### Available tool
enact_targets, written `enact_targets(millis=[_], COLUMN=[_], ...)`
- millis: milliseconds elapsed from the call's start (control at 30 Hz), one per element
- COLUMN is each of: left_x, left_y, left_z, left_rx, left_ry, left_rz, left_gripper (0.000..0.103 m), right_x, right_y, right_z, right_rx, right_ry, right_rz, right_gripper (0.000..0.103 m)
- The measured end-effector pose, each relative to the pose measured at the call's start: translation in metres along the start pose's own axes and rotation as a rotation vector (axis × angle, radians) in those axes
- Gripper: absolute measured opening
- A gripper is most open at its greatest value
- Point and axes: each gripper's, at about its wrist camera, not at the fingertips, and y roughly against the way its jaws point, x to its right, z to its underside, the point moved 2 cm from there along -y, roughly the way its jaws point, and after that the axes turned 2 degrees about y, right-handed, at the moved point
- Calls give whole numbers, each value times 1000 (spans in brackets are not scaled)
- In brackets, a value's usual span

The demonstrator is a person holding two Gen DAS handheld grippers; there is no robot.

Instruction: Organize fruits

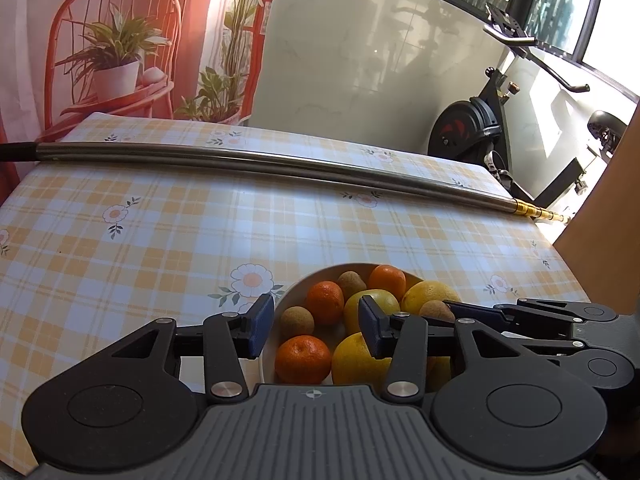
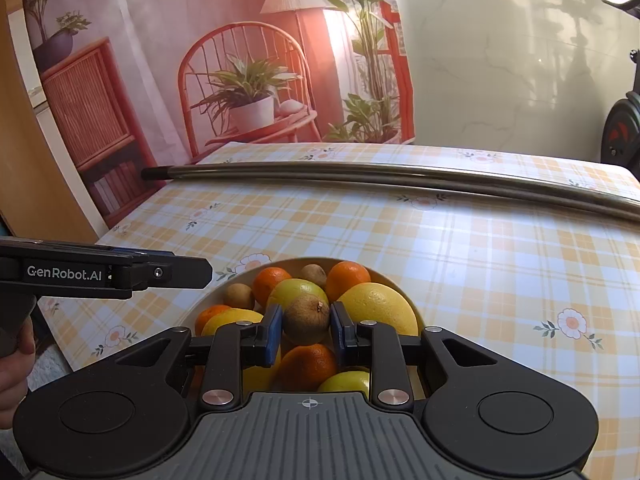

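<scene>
A white bowl (image 1: 288,300) on the checked tablecloth holds several tangerines (image 1: 303,359), yellow lemons (image 1: 429,294) and brown kiwis (image 1: 296,322). My left gripper (image 1: 316,330) is open and empty, its jaws wide over the bowl's left side. In the right wrist view the bowl's rim (image 2: 224,286) shows too. My right gripper (image 2: 306,330) is shut on a brown kiwi (image 2: 306,318) just above the pile, with a lemon (image 2: 378,306) to its right and a tangerine (image 2: 308,366) under it. The left gripper's side (image 2: 120,272) shows at the left. The right gripper's arm (image 1: 540,316) crosses the left view.
A long steel rod (image 1: 260,160) lies across the far part of the table. A brown board (image 1: 608,232) stands at the right edge. An exercise bike (image 1: 480,128) stands behind the table. A printed backdrop hangs at the far left.
</scene>
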Motion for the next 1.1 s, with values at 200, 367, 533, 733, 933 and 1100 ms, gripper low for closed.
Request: enact_targets(millis=[200,367,533,733,933,1100], left_x=[0,0,0,0,0,-1], left_y=[0,0,0,-1,-1,0], left_z=[0,1,1,2,2,0], left_rx=[-4,-3,-5,-8,-10,-7], left_ry=[5,5,6,9,10,17], left_rz=[-2,-2,-2,-2,-2,-1], left_gripper=[49,49,49,49,51,86], right_x=[0,2,3,5,10,12], right_y=[0,2,6,14,22,26], right_z=[0,-1,-2,-4,-7,-8], right_rx=[0,5,9,19,32,27], right_ry=[0,-4,-11,-8,-20,-27], right_rz=[0,5,12,58,106,124], right_gripper=[24,25,25,40,76,92])
